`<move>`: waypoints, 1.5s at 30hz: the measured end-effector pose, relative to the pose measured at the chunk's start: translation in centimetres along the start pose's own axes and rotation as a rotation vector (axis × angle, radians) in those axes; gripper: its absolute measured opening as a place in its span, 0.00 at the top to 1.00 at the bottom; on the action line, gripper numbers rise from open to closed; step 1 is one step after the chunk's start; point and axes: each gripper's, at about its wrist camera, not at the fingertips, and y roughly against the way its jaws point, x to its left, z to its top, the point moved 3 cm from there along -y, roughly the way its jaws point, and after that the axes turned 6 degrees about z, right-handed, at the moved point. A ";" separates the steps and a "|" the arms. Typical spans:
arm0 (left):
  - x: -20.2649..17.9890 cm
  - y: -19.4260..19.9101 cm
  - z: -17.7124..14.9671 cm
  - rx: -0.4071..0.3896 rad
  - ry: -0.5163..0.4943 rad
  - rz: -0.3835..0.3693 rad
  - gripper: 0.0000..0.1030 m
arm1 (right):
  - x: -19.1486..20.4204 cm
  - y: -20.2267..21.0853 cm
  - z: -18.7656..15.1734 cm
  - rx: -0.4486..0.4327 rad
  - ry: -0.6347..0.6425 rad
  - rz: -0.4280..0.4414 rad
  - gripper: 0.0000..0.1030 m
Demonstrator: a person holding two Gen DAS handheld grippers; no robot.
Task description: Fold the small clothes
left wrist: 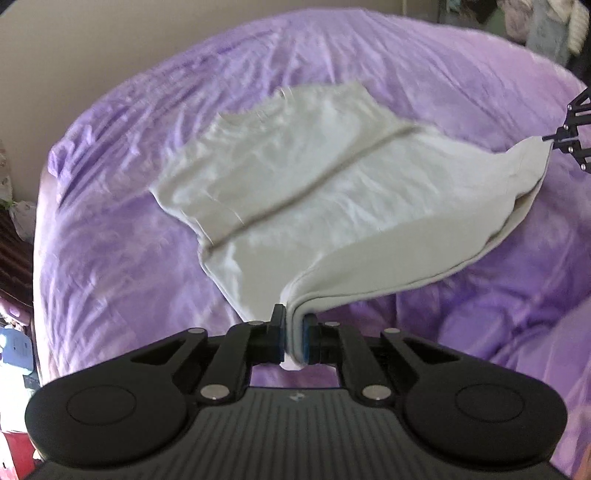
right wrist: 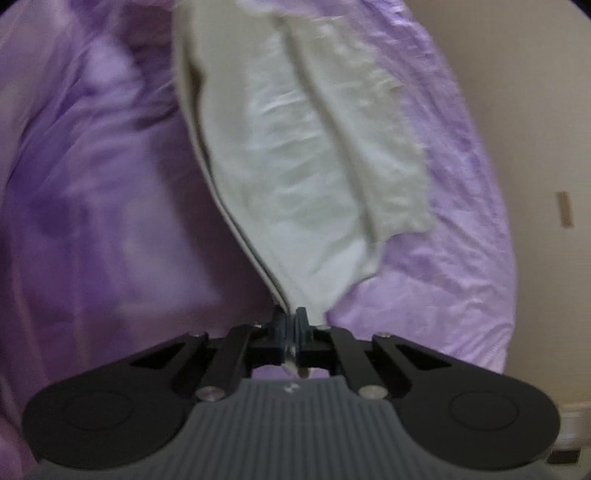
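Note:
A small pale grey-white garment (left wrist: 295,192) lies on a purple bedspread (left wrist: 110,240), with a seam or fold line running across its middle. My left gripper (left wrist: 294,338) is shut on one near corner of the garment and lifts that edge off the bed. My right gripper (right wrist: 291,334) is shut on another corner of the same garment (right wrist: 306,155); it also shows at the right edge of the left wrist view (left wrist: 554,138). The edge between the two grippers hangs raised and curved above the bedspread (right wrist: 92,221). The far part of the garment rests flat.
The purple bedspread is wrinkled and covers the whole bed. A beige wall (right wrist: 535,129) stands behind it. Soft toys or clutter (left wrist: 546,26) sit at the far right corner, and other items (left wrist: 14,350) lie beside the bed at the left.

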 end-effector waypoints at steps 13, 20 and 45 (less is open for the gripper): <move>9.3 -3.6 14.1 -0.087 0.157 0.157 0.92 | -20.0 -1.3 7.5 -0.132 -0.291 -0.254 1.00; 13.0 -13.1 20.2 -0.040 0.172 0.230 0.92 | -29.4 -10.4 12.5 -0.143 -0.398 -0.277 1.00; 18.9 -36.8 21.8 0.075 0.234 0.222 0.49 | -35.9 -41.0 17.0 0.000 -0.486 -0.093 1.00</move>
